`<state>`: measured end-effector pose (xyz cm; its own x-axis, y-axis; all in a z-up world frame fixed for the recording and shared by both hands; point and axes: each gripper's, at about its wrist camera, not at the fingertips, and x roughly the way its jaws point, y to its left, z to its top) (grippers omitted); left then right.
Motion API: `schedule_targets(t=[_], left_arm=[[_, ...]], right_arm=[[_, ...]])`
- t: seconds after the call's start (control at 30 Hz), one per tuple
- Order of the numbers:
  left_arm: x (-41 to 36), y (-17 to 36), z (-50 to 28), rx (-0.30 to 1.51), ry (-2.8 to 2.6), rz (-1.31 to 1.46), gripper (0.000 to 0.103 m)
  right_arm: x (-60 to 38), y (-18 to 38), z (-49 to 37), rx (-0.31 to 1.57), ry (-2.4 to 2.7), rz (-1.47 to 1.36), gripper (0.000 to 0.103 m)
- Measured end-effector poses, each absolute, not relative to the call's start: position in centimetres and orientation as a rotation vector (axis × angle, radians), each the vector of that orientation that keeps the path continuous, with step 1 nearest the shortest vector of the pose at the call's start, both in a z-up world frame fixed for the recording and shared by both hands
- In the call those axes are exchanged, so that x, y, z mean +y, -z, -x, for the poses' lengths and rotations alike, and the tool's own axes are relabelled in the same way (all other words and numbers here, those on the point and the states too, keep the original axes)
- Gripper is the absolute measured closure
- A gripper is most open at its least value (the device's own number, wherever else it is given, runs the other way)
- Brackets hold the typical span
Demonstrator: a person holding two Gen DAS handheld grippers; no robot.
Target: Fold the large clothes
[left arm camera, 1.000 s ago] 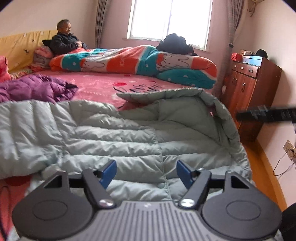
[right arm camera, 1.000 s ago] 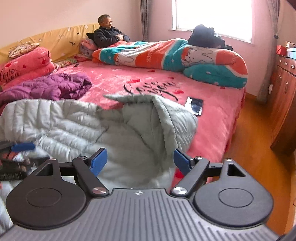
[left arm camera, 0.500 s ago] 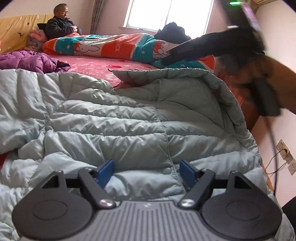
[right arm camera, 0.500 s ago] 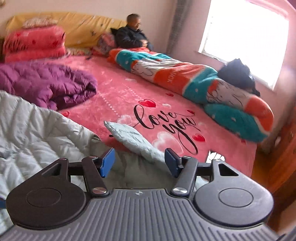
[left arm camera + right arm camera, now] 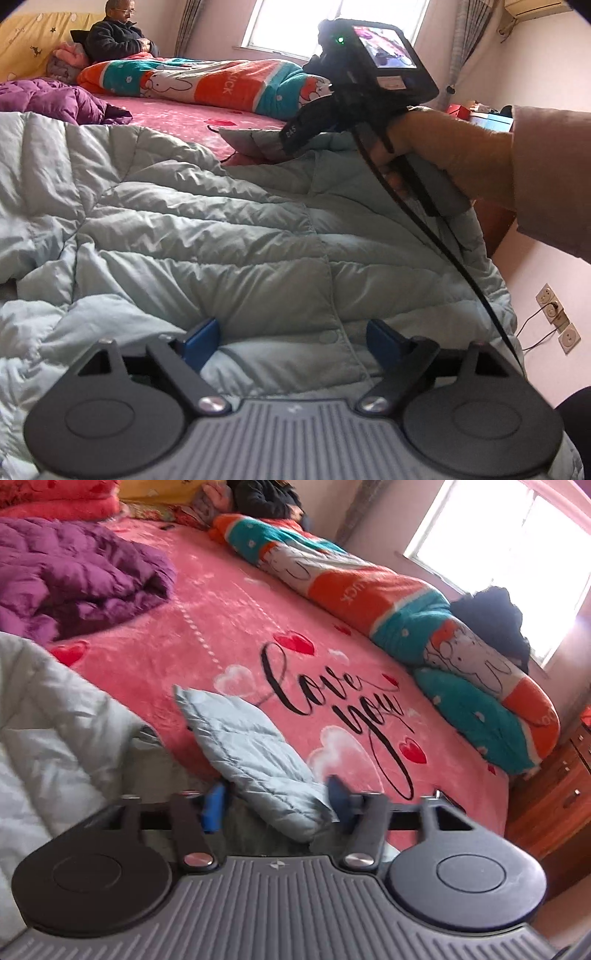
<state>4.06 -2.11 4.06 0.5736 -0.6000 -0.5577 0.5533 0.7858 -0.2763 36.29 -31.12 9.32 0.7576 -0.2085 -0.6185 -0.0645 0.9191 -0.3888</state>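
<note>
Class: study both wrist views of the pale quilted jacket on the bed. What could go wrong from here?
1. The right tongs are closing on only a flap of the pale grey-green quilted jacket; the puffy fabric might slip out.
2. The left tongs are opening over the hem, so that side may shift.
3. The black cable could snag.
</note>
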Motion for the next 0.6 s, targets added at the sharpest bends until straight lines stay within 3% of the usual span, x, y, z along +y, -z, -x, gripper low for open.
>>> schedule_targets(t=[0.17,0.6], left_arm=[[-1.9,-4.0,-4.2,0.681,0.685,0.084,0.015],[-2.1,-4.0,-3.9,0.67,0.684,0.073,0.014]], right_arm=[[-32.2,-9.7,-35.7,0.669,0.143,0.357,0.091],[-51.3,-20.4,-23.2,0.358,0.565,-0.124,0.095]])
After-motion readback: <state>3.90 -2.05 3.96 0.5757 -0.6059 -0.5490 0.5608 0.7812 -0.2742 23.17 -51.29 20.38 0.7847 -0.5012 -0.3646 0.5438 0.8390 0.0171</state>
